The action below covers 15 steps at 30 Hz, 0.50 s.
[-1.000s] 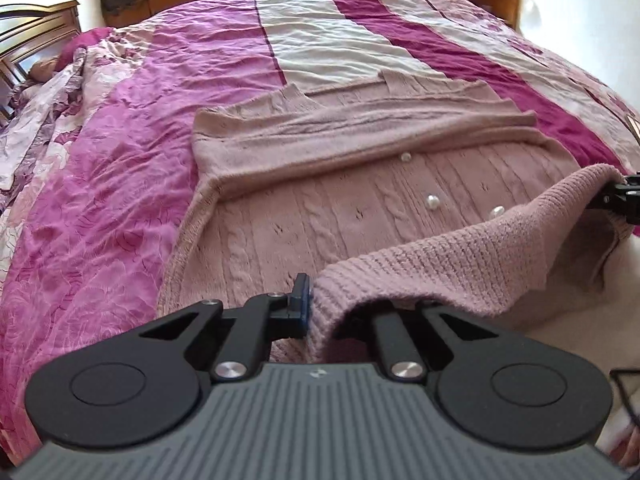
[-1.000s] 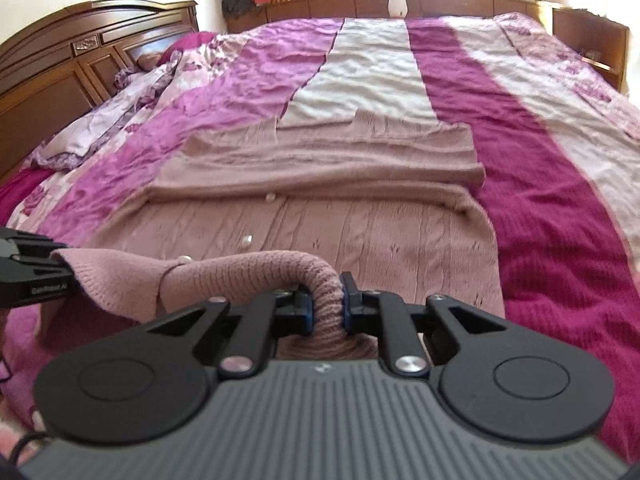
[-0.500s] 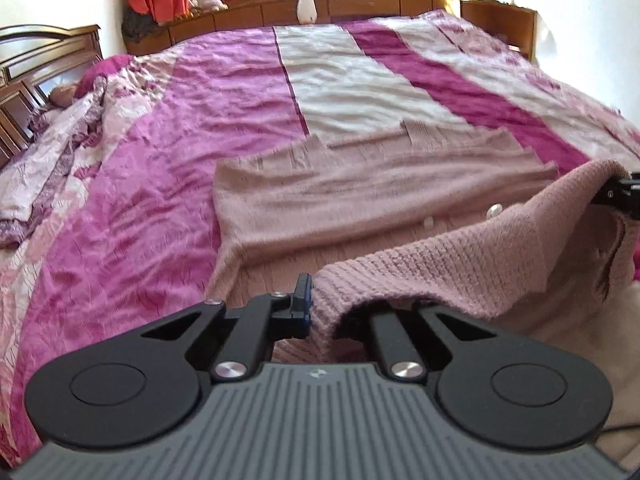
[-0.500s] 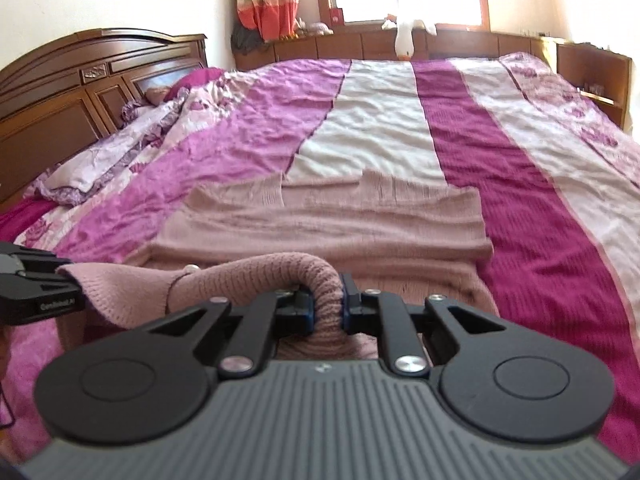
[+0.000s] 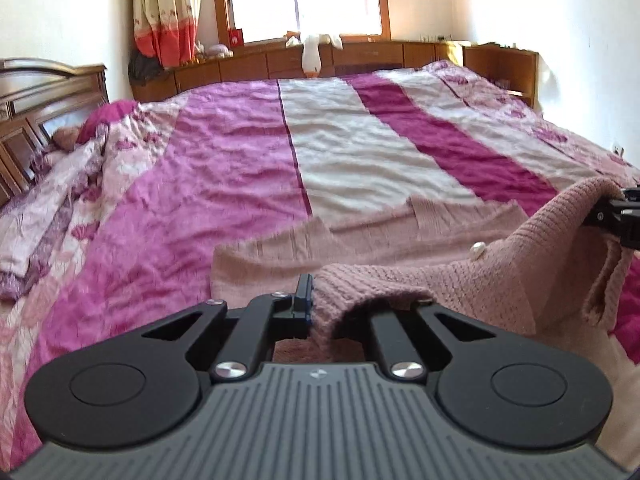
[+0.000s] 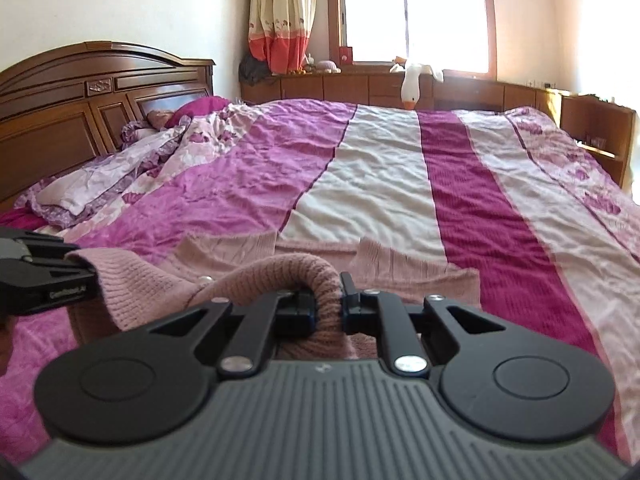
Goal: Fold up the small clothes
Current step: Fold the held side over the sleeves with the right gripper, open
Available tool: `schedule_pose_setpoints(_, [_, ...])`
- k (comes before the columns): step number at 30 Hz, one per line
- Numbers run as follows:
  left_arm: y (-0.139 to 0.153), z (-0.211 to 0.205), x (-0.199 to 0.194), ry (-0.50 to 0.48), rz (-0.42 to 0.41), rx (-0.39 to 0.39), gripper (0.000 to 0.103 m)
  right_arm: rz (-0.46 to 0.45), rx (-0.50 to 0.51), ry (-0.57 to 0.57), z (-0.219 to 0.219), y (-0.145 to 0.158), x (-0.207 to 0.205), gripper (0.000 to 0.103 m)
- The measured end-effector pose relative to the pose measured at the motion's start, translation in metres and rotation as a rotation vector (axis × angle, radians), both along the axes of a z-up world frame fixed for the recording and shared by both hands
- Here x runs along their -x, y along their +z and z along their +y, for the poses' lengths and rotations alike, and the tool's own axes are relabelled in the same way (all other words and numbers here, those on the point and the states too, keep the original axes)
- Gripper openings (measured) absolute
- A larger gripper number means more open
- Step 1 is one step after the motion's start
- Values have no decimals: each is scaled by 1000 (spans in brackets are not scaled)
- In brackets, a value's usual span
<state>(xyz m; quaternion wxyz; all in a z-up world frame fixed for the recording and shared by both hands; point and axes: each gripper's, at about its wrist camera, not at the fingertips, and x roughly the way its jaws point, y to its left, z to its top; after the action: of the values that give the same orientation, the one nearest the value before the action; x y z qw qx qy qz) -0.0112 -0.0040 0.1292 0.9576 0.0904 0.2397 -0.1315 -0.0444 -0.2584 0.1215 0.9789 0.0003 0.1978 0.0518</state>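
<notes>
Hem of the pink knit cardigan (image 5: 460, 288) hangs lifted between left gripper (image 5: 320, 300) and right gripper (image 6: 328, 300), each clamped on it, so it can fold toward the bedspread's (image 6: 380, 184) near edge.

Left gripper (image 5: 316, 300): one finger buried under the cardigan (image 5: 460, 280) hem.
Right gripper (image 5: 616, 220): cut off by the left view's edge, only its tip showing.
Cardigan: near part hidden behind both gripper bodies.
Windowsill (image 6: 320, 70): small items too small to identify.
Headboard (image 5: 48, 92): blurred, cropped.
</notes>
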Motion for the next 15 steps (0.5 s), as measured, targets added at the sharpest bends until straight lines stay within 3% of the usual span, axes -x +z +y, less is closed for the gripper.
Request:
schedule_pose_setpoints(9, [22, -22, -56, 13, -114, -10, 6, -66, -16, -54, -8, 16, -51, 14])
schedule_pose_setpoints(15, [9, -35, -118, 31, -83, 6, 6, -30, -16, -104, -15, -2, -101, 14])
